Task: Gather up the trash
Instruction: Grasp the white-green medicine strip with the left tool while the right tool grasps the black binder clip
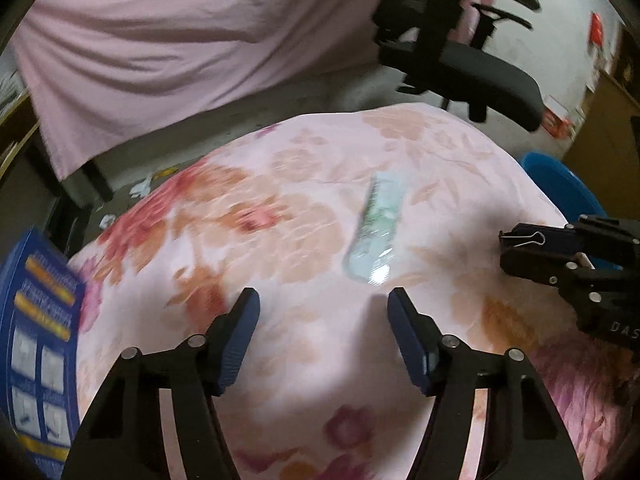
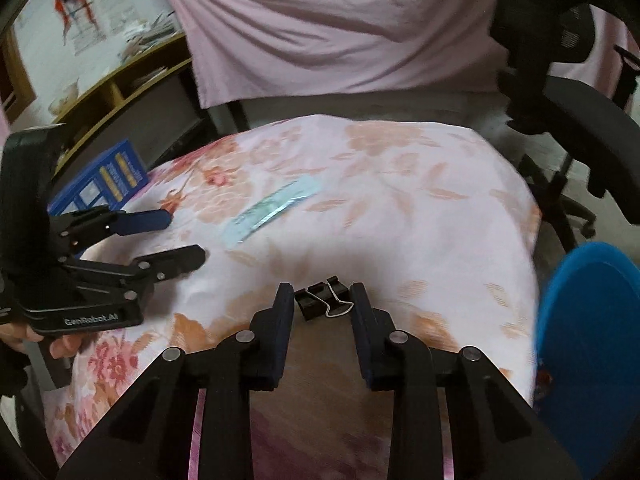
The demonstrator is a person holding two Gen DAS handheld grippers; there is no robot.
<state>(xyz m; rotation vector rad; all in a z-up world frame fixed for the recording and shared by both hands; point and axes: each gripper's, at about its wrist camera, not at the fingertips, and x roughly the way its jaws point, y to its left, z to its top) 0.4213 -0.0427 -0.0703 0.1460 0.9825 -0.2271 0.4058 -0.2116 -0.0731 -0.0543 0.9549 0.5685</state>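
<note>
- While the right gripper (image 2: 322,300) sits nearest in its own view, at six o'clock, its jaws are closed narrowly on a black binder clip (image 2: 322,301), pads pressing its sides.
- Left gripper (image 1: 324,322) has its jaws about half open with nothing between them, over a floral cloth (image 1: 320,360) covering the table.
- Just beyond those jaws, toward one o'clock, a pale green wrapper (image 1: 374,226) lies flat on the cloth, apart from both grippers.
- Farther off, a blue bin (image 2: 584,340) stands past the table's edge at three o'clock in the right view; a blue box (image 2: 102,178) lies at ten o'clock.
- Judged step: one piece gripped, the wrapper next. The left jaws would need to advance, straddle it and close.
</note>
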